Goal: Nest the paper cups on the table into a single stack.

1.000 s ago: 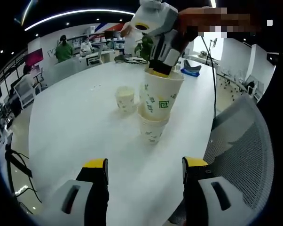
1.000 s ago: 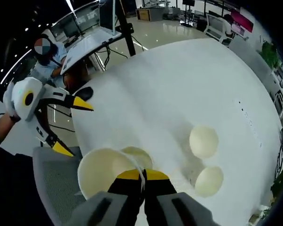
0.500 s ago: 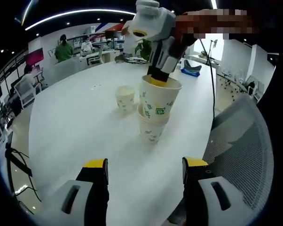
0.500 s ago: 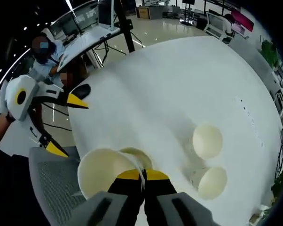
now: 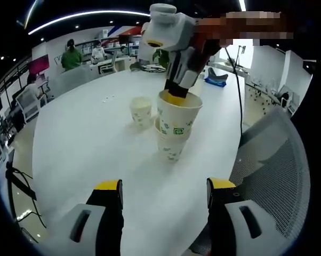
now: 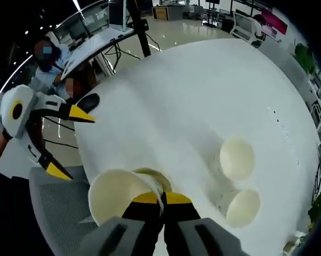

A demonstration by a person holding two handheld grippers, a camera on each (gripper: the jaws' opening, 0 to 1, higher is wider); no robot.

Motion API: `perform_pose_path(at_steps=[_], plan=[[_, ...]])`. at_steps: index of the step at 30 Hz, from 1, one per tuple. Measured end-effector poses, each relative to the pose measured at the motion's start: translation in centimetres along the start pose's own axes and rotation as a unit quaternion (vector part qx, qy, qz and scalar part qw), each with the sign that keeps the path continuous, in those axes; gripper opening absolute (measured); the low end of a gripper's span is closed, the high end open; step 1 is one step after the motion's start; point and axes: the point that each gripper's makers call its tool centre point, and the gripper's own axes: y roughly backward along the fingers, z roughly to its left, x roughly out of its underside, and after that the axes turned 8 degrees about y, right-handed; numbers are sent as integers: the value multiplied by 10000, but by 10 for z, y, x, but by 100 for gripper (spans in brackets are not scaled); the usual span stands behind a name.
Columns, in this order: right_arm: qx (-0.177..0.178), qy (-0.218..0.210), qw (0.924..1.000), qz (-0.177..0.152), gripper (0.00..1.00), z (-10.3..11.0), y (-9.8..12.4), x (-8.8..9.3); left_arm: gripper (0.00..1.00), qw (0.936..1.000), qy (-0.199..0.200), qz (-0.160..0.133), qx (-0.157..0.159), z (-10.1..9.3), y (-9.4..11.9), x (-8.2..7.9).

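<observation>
My right gripper point(image 6: 161, 198) is shut on the rim of a white paper cup point(image 6: 113, 196) with a green print. The cup point(image 5: 177, 114) hangs upright, its bottom sunk into a second cup point(image 5: 171, 148) that stands on the round white table point(image 5: 86, 144). That lower cup's rim point(image 6: 156, 175) peeks out beside the held one. In the left gripper view the right gripper point(image 5: 175, 96) comes down from above. Two more single cups point(image 6: 237, 158) point(image 6: 242, 208) stand apart further on; one point(image 5: 141, 111) sits left of the stack. My left gripper point(image 5: 165, 186) is open and empty near the table's edge, also seen as the left gripper point(image 6: 69, 142).
A grey mesh office chair point(image 5: 278, 160) stands close to the table edge on the right, also seen as the chair point(image 6: 59, 213). Desks, people and a plant point(image 5: 163, 53) lie beyond the far side of the table. A person's hand holds each gripper.
My right gripper has come down with the cup, which now sits deeper in the standing cup. The left gripper has stayed still and open.
</observation>
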Motion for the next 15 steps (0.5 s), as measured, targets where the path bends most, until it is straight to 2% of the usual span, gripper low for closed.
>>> perform_pose_path(at_steps=[15], plan=[[-47, -70, 9999, 54, 1, -2, -10, 2, 62, 10000, 22, 18, -5, -2, 2, 3]])
